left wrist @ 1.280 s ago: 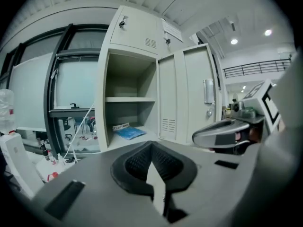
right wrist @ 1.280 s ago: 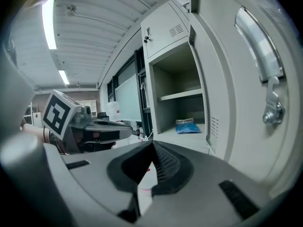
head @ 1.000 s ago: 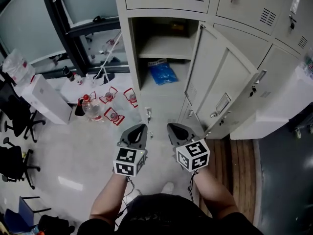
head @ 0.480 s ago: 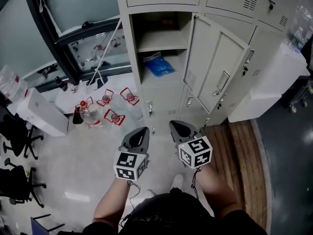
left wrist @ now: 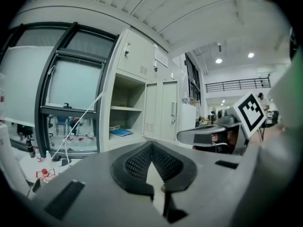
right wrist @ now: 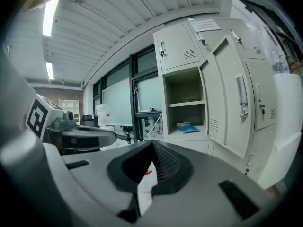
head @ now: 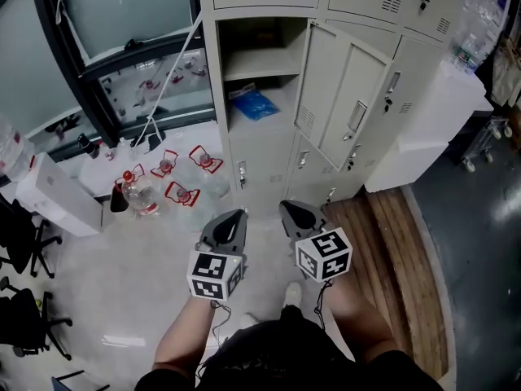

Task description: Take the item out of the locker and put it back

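A flat blue packet lies on the floor of the open locker compartment, under a bare shelf. Its door stands swung out to the right. Both grippers hang low in front of the person, well short of the locker. My left gripper is shut with nothing in it. My right gripper beside it is shut and empty as well. The left gripper view shows the blue packet far ahead past the closed tips. The right gripper view shows the blue packet beyond its tips.
Several water bottles with red labels stand on the floor left of the locker, by a black window frame. A white box and office chairs are at far left. A white cabinet and wooden flooring lie to the right.
The locker has shifted up and left in the head view and looks smaller and farther off. Both grippers stay shut and side by side.
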A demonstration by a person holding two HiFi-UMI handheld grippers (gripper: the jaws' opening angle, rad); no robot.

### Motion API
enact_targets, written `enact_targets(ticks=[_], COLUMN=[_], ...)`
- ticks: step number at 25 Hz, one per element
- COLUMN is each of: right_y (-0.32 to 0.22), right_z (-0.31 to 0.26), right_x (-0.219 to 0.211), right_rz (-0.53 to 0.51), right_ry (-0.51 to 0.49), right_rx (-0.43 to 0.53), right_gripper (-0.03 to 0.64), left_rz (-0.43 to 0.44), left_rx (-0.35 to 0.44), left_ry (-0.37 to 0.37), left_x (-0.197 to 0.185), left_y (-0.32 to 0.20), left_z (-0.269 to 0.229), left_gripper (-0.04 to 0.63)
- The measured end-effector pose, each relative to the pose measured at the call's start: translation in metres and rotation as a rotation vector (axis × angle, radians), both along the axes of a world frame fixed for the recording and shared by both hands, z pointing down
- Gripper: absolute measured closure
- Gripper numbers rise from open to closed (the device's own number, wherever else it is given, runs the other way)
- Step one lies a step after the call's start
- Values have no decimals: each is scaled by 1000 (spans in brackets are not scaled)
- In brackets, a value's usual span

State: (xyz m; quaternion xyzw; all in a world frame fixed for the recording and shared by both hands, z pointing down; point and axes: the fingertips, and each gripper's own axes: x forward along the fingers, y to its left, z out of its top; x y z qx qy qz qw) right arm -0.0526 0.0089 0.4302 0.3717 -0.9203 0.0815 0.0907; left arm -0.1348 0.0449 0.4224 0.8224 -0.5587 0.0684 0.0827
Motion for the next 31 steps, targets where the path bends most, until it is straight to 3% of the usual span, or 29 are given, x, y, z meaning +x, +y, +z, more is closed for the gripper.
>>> enact_targets(ticks=[12, 31], right_y=[28, 29], right_z=[2, 2], right_x=[-7, -24], right_rz=[29, 11], right_ry=[-10, -6], right_rx=[-1, 0], right_gripper=[620, 620], left_rz=[21, 34], left_rx=[-10, -3], left_ry=[-12, -7], left_x=[-11, -20], left_y=[25, 30], left_z=[4, 3], left_gripper=[592, 592])
